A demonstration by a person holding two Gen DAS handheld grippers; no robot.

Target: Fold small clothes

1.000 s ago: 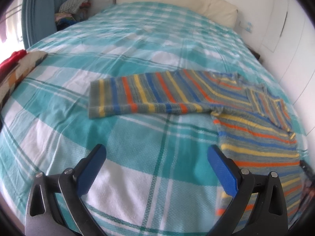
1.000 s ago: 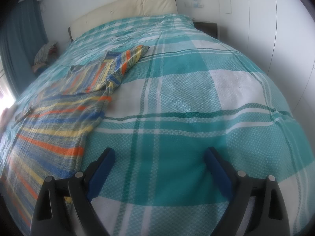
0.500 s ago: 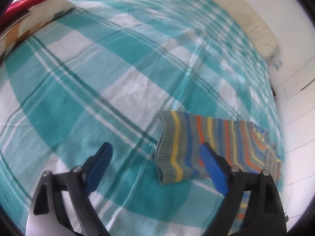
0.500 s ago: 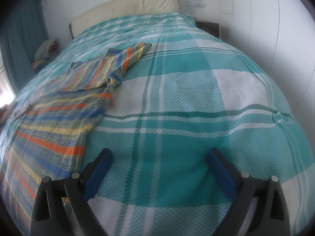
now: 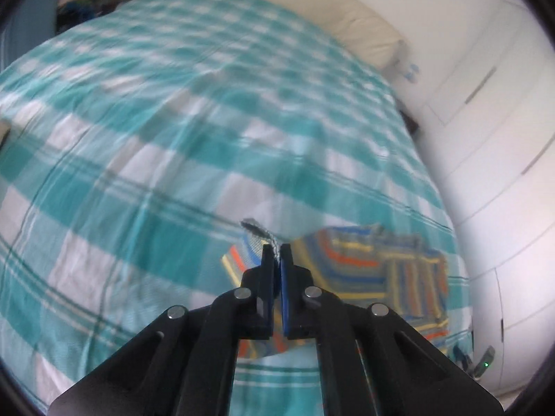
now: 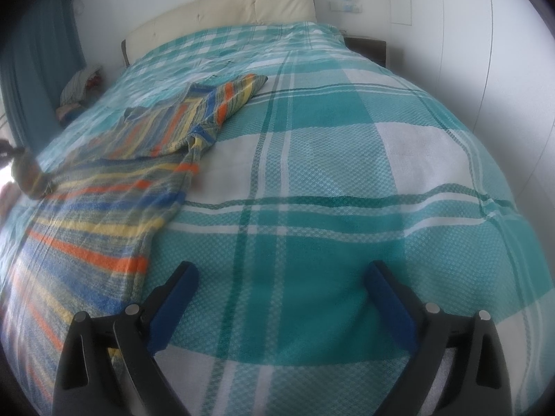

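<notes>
1. Striped sweater (image 6: 114, 187) lies on the bed (image 6: 329, 180), toward its left half as the right wrist view shows it, body flat and spread, near hem close to the camera. Flat lay suits folding: panels can be turned over one another without bunching.

2. Left gripper (image 5: 276, 253): fingers (image 5: 266, 260) pressed together, pinching the grey cuff end of the left sleeve (image 5: 258, 234). The jaws have just been closing, and knit shows between them now. Cuff is a sensible hold, since pulling from the tip carries the whole sleeve along.

3. Cuff stands lifted clear of the plaid cover, striped fabric trailing beneath toward the sweater body at right. Left view is blurred; the exact drape is hard to read.

4. Right gripper (image 6: 281, 298): fingers spread wide, nothing between them, poised over bare bed cover just beside the sweater's right edge. Likely parked there to leave the left side room.

5. Right sleeve (image 6: 229, 98) lies stretched out toward the headboard (image 6: 222, 10), not yet folded.

6. Judgement: sleeve-in fold is under way; body folds remain.
</notes>
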